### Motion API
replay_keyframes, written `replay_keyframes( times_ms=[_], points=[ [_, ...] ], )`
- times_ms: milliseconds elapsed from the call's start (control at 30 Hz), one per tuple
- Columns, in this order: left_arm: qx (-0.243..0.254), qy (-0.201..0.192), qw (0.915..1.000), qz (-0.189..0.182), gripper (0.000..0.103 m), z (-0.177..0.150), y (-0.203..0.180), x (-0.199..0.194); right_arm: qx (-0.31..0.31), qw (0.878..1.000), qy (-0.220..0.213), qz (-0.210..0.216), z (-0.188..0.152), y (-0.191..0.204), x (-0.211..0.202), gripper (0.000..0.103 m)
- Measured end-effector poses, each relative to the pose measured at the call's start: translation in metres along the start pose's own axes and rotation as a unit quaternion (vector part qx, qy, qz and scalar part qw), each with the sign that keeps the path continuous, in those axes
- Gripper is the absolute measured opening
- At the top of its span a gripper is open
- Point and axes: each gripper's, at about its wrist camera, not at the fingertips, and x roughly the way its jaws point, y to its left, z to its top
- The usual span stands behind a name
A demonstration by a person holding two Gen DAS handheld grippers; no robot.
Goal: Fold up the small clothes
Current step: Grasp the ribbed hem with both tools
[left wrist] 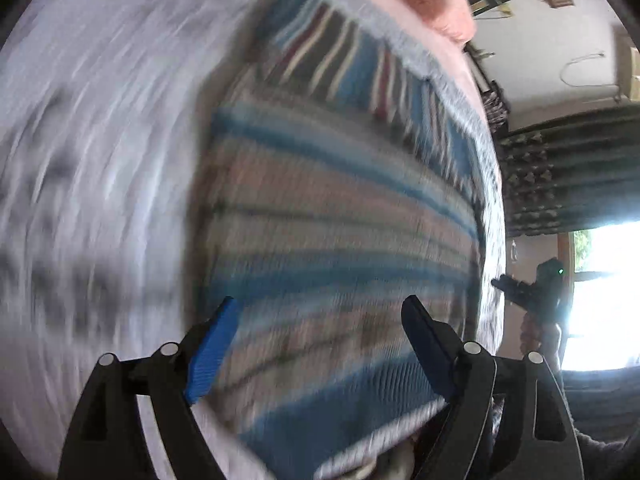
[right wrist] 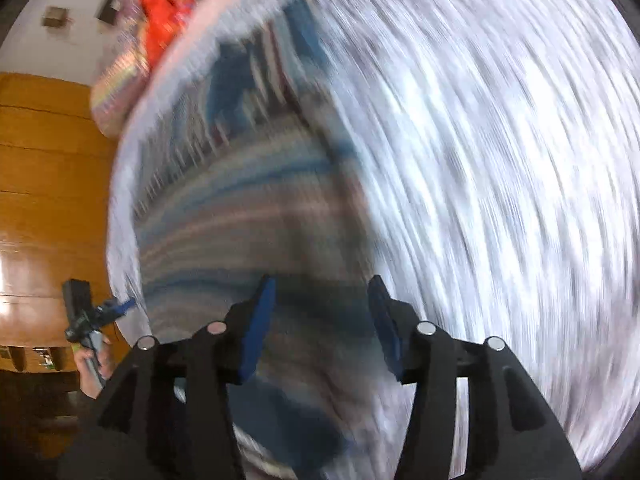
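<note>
Both your left tool (left wrist: 320, 344) and right tool (right wrist: 322, 324) hang spread, empty, above the striped cloth (left wrist: 340, 220); it looks soft, light, floppy, so pinch its near hem

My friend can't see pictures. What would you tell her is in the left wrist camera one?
A blurry striped cloth in blue, pink and grey lies on a pale patterned bedsheet, right in front of the open left gripper with its blue-padded fingers. Far right, the other gripper shows small against a bright window.
</note>
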Motion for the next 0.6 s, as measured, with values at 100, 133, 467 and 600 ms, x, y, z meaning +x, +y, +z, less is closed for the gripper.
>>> replay_keyframes(
  times_ms=[100, 133, 467, 600],
  points=[
    [-0.027, 0.025, 0.9993, -0.002, 0.084, -0.043, 0.012, 0.003, 0.027, 1.0, 0.017, 0.0, -0.048, -0.017, 0.005, 0.051],
    [-0.041, 0.033, 0.9986, -0.008, 0.084, -0.055, 0.017, 0.006, 0.037, 0.999, 0.017, 0.003, -0.066, -0.021, 0.006, 0.052],
    [-0.056, 0.074, 0.9952, -0.03, 0.091, -0.101, 0.0, 0.046, 0.016, 0.999, 0.029, 0.042, -0.125, 0.036, 0.032, 0.058],
    [-0.074, 0.052, 0.9947, -0.05, 0.088, -0.101, 0.001, 0.05, 0.022, 0.998, 0.021, 0.045, -0.136, 0.049, 0.035, 0.058]
  ],
)
